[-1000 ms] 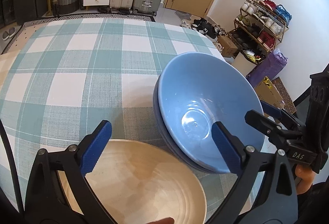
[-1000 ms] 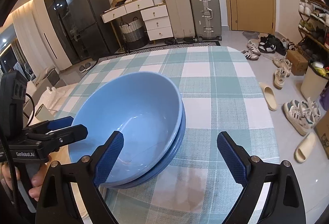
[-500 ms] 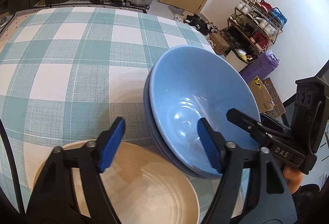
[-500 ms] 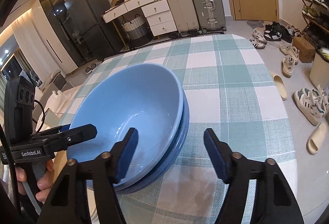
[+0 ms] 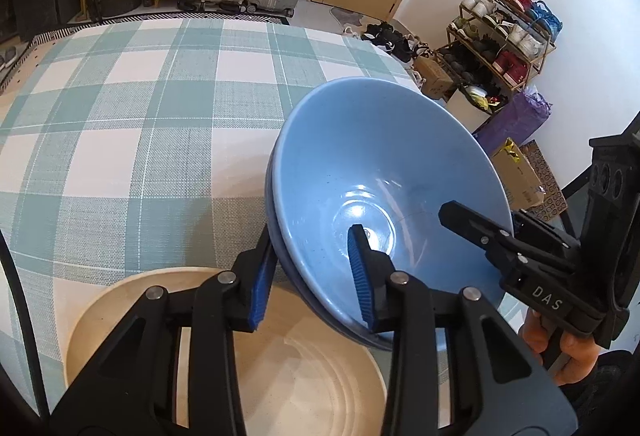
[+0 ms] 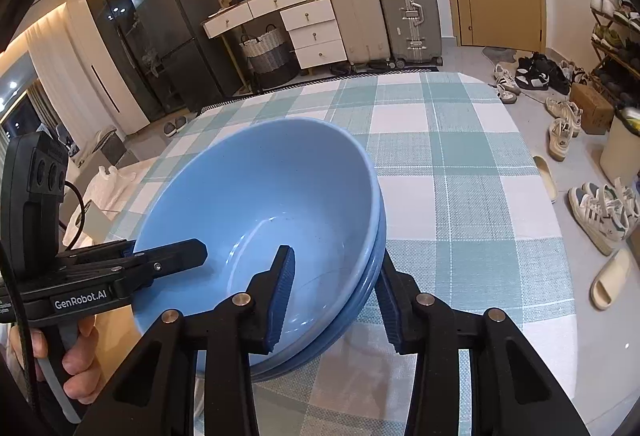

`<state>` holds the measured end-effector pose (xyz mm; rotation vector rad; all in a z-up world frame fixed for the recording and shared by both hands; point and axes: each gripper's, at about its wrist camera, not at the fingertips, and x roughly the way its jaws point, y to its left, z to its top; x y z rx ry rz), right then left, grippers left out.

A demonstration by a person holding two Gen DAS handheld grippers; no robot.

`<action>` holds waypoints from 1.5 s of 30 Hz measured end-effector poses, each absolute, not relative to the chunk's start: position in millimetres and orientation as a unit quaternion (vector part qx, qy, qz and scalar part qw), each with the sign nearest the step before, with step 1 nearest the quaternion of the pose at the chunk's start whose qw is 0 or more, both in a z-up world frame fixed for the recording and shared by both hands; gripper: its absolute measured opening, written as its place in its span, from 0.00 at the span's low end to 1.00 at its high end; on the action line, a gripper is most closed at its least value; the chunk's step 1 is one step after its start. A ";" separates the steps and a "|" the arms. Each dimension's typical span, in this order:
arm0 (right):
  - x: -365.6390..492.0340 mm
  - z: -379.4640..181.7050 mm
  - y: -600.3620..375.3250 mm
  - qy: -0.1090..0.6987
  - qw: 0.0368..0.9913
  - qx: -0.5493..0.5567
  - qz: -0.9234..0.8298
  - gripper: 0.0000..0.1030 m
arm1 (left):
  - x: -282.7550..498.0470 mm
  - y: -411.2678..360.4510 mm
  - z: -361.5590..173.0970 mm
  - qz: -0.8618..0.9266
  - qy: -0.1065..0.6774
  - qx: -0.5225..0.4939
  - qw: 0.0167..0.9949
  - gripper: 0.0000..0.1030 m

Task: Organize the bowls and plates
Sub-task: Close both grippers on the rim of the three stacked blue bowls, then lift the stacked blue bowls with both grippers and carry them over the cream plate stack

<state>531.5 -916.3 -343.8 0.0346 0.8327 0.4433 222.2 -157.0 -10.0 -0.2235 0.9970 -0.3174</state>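
Observation:
Two light blue bowls (image 5: 376,163) sit nested on the checked tablecloth (image 5: 120,123); they also show in the right wrist view (image 6: 272,195). My left gripper (image 5: 310,276) is shut on the near-left rim of the stack, one finger inside and one outside. My right gripper (image 6: 334,296) is shut on the opposite rim the same way. A pale wooden plate (image 5: 288,376) lies just under my left gripper, touching the bowls' side.
The table's right edge (image 6: 552,203) drops to a floor with shoes and slippers (image 6: 600,211). A shoe rack (image 5: 504,31) and boxes stand beyond it. Suitcases (image 6: 384,7), drawers and a fridge stand behind the table.
Both grippers went from wide open to shut on opposite rims of the blue bowl stack. Both also moved in closer to the bowls.

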 end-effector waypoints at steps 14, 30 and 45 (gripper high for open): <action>508.8 -311.7 -918.4 0.373 0.904 0.010 0.207 0.39 | 197.5 -152.9 26.0 -0.157 0.442 -0.100 0.877 0.31; 449.4 -247.1 -912.2 0.334 0.920 0.001 0.204 0.39 | 129.3 -148.4 109.8 -0.158 0.382 -0.082 0.907 0.31; 400.5 -222.0 -867.9 0.319 0.919 -0.014 0.231 0.39 | 58.1 -107.0 153.9 -0.123 0.360 -0.078 0.922 0.31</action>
